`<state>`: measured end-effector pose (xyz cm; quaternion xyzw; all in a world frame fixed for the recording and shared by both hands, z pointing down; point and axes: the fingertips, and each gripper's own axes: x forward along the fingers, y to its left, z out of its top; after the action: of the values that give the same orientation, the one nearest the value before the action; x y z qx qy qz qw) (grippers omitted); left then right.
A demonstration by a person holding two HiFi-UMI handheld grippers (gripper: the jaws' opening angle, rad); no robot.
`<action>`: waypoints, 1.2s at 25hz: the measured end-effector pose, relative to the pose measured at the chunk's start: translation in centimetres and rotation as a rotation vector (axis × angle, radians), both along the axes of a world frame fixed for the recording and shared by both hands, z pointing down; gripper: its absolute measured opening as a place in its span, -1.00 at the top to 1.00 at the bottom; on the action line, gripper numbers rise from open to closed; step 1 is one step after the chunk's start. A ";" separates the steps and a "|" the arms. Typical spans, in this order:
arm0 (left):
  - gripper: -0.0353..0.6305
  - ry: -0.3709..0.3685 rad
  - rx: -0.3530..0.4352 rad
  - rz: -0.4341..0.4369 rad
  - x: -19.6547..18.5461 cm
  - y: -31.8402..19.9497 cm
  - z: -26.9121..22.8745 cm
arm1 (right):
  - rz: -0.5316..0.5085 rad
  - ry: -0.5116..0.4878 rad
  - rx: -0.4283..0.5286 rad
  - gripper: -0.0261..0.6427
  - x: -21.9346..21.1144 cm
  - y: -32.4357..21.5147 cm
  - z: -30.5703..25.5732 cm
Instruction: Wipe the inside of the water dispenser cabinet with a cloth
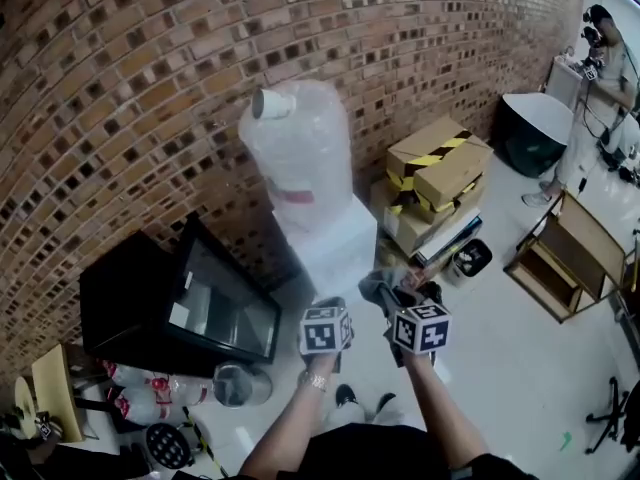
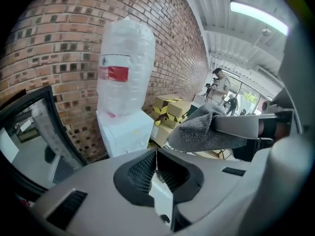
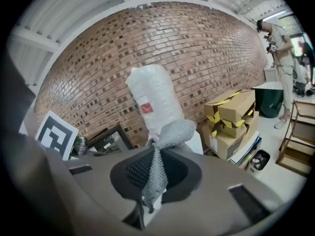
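Your forearms reach forward side by side, left tongs pressed together on nothing, right tongs clamped on the grey cloth (its bunched end pokes out ahead), both short of the white water dispenser against the brick wall.
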<state>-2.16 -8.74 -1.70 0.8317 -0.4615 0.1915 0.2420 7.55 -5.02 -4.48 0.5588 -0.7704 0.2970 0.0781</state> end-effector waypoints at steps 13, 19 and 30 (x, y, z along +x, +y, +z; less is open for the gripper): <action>0.90 -0.048 -0.087 -0.087 2.6 -2.6 12.6 | -0.068 0.006 -0.094 0.86 3.5 -4.5 15.0; 0.90 -0.052 -0.069 -0.072 3.9 -4.8 27.9 | -0.078 0.047 -0.077 0.86 4.7 -7.9 31.3; 0.88 -0.082 0.016 -0.042 2.9 -13.9 50.0 | -0.185 0.143 0.029 0.86 2.1 -18.3 60.2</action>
<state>0.72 -22.68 48.32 0.8152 -0.4900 0.2163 0.2202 9.68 -23.29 55.69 0.5061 -0.8152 0.2369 0.1520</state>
